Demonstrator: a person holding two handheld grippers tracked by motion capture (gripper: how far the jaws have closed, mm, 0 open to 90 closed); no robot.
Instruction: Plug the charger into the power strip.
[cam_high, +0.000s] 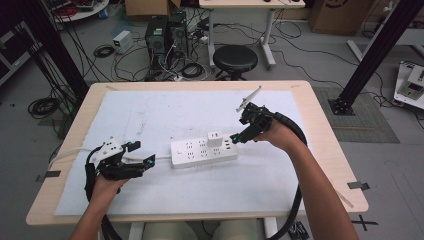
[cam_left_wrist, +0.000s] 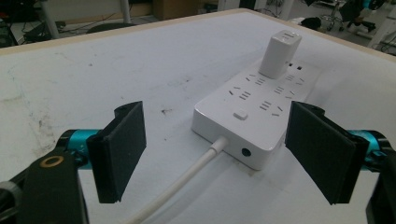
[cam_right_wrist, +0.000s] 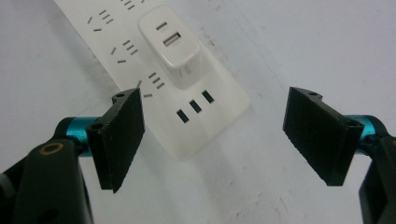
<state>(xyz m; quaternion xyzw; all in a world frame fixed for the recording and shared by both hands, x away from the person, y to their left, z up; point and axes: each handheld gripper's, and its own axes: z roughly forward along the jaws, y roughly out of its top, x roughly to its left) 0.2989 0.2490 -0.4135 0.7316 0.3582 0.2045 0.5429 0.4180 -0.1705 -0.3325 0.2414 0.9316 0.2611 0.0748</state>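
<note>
— Charger (cam_high: 215, 138) first: where is it?

— Plugged upright into the white power strip (cam_high: 202, 151), toward its right end, mid-table on the white sheet (cam_high: 150, 115). From the right gripper view its USB port faces up.

— And the grippers?

— The right gripper (cam_high: 239, 136) hangs just above the strip's right end, jaws spread wide, holding nothing. The left gripper (cam_high: 139, 156) sits at the strip's cord end, jaws also wide and empty, the white cord (cam_left_wrist: 187, 179) running between them.

— What might go wrong?

— If the charger is to be pulled, I'd guess the strip lifts with it unless the left gripper pins that end. Closing off-centre on the smooth charger could make the pads slip or tilt it in its socket.
</note>
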